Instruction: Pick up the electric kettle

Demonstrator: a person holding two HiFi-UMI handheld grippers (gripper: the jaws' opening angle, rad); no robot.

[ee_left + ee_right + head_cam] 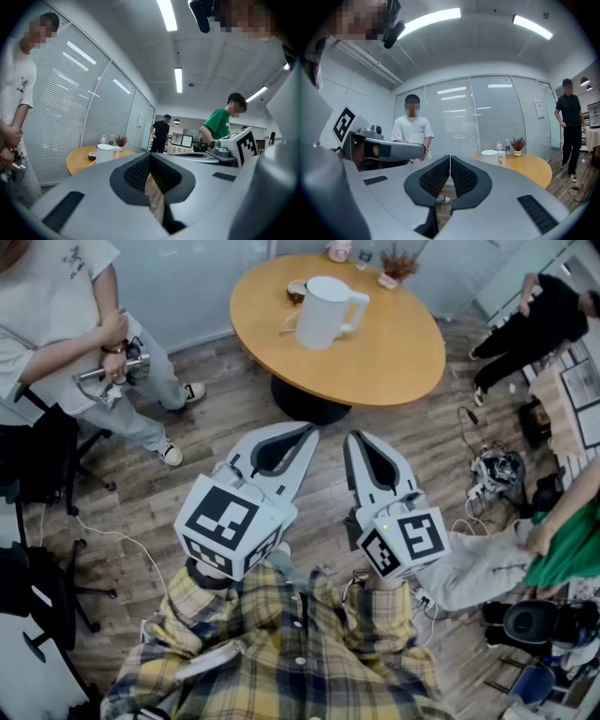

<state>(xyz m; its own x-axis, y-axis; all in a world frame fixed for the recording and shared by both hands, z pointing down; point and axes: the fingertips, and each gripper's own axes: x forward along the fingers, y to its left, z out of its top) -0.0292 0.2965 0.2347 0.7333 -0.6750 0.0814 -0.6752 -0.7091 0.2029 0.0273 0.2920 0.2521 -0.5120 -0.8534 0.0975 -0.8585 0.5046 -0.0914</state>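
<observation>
The white electric kettle (323, 310) stands upright with its handle to the right on the round wooden table (394, 352) at the top of the head view. Both grippers are held side by side over the wood floor, short of the table and pointing toward it. My left gripper (307, 431) is shut with nothing between its pads. My right gripper (353, 437) is shut and empty too. In the left gripper view the kettle (105, 153) shows far off to the left of the closed tips (150, 154). In the right gripper view the kettle (490, 157) sits right of the tips (450, 157).
A small bowl (297, 289) and a potted plant (398, 263) share the table, whose dark pedestal base (309, 404) stands on the floor. A person in white (56, 324) stands left by a black chair (37, 465). Cables (492, 474) and two people are at right.
</observation>
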